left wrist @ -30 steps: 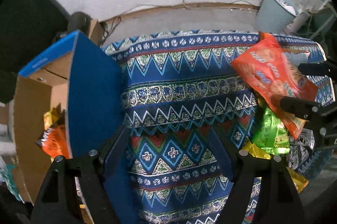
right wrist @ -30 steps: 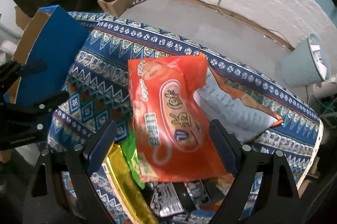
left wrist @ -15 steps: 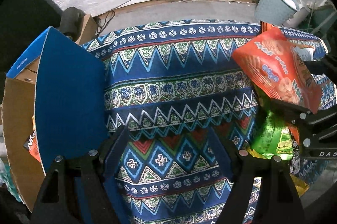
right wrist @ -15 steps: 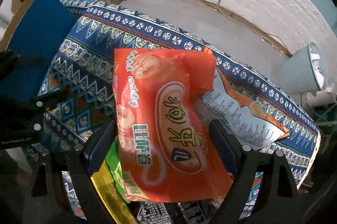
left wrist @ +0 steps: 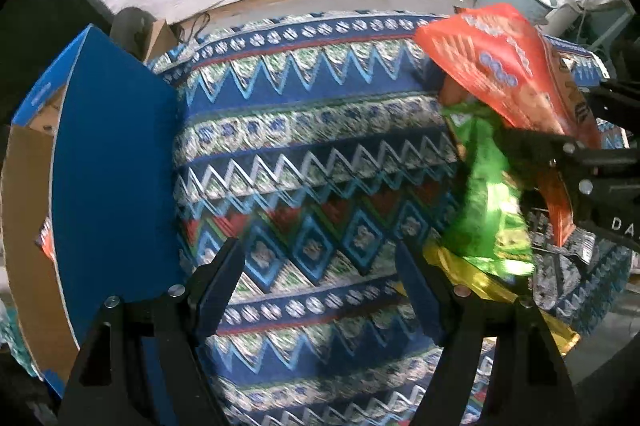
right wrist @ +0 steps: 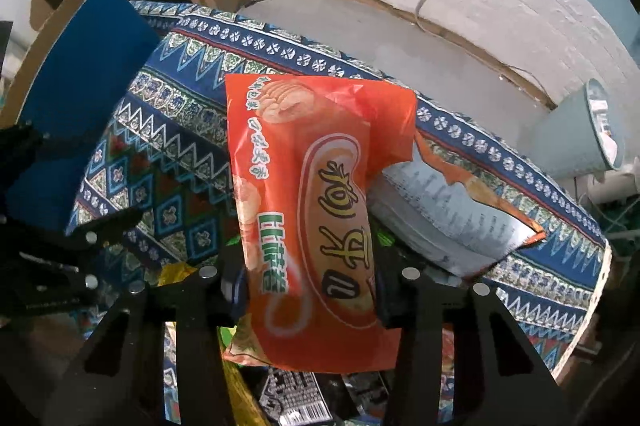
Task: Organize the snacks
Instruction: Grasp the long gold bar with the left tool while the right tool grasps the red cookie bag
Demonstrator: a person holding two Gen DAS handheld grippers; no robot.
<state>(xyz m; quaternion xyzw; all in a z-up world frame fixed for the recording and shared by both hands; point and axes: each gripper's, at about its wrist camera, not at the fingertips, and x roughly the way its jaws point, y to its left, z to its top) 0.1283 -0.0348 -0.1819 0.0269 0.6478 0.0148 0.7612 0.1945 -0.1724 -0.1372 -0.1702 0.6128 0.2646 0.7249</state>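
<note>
- My right gripper [right wrist: 310, 290] has its jaws closed in on the lower part of the orange snack bag [right wrist: 316, 209]; the bag stands up out of the grip, lifted clear of the pile, above the patterned tablecloth [right wrist: 168, 161]; in the left wrist view the same bag [left wrist: 504, 73] hangs at the right edge, over the other packets.
- My left gripper [left wrist: 320, 286] is spread wide with nothing between its fingers; it hovers over bare cloth, between the box and the pile.
- The blue-sided cardboard box [left wrist: 112, 161] stands at the left end of the table; through its open top I glimpse an orange packet [left wrist: 46, 238] inside, so I judge some sorting is already done; how much is in there I cannot tell.
- Left on the table, under and beside the lifted bag: a green packet [left wrist: 492, 201], a yellow foil packet [left wrist: 492, 286], a black-and-white printed packet [right wrist: 296, 402], and an orange-edged bag lying back side up [right wrist: 452, 214].
- My reading: the task is partway along; this bag needs carrying across to the box, and at least four packets remain after it.
</note>
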